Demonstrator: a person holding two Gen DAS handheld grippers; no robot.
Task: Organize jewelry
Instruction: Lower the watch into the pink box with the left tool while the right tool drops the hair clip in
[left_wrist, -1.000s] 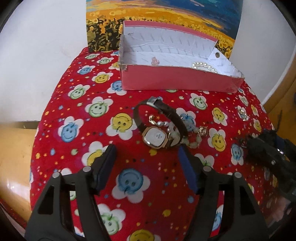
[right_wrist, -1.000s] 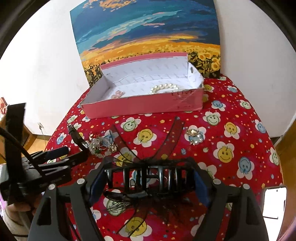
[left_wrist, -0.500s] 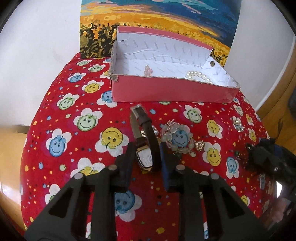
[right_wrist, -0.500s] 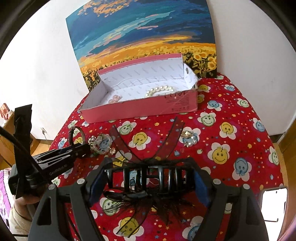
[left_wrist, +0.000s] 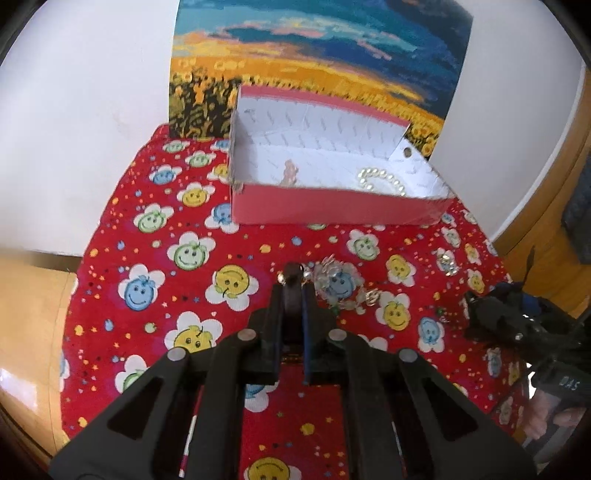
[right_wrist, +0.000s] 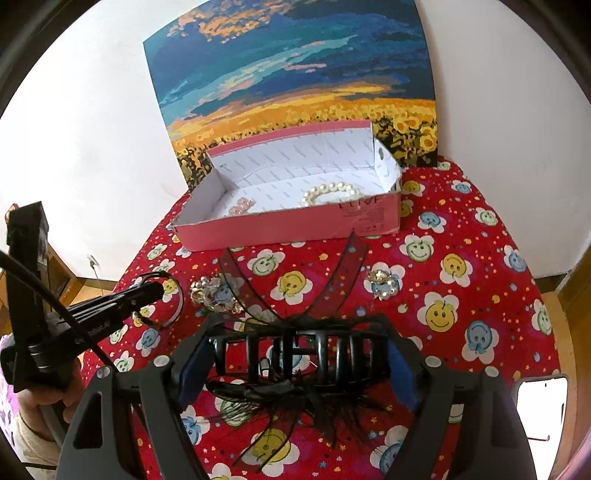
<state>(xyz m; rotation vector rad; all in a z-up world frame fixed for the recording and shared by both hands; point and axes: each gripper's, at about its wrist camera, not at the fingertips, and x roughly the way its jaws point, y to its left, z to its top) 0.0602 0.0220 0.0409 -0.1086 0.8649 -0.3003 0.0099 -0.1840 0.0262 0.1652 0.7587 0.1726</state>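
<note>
Gripping a watch (left_wrist: 291, 295) by its dark strap, the left gripper (left_wrist: 293, 314) has pinched tight, near the red smiley tablecloth's (left_wrist: 155, 266) middle.
The right gripper (right_wrist: 295, 354), fingers spread wide, clamps a black hair claw (right_wrist: 295, 354). A pink box (left_wrist: 332, 212) at the far edge holds a pearl bracelet (left_wrist: 384, 181); bare cloth lies along the left edge; faint red lettering on the box is unreadable.

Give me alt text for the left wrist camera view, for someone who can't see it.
The left gripper is shut on a dark-strapped watch over a red smiley-flower cloth. Beyond it stands an open pink box holding a pearl bracelet, before a sunflower painting.
</note>
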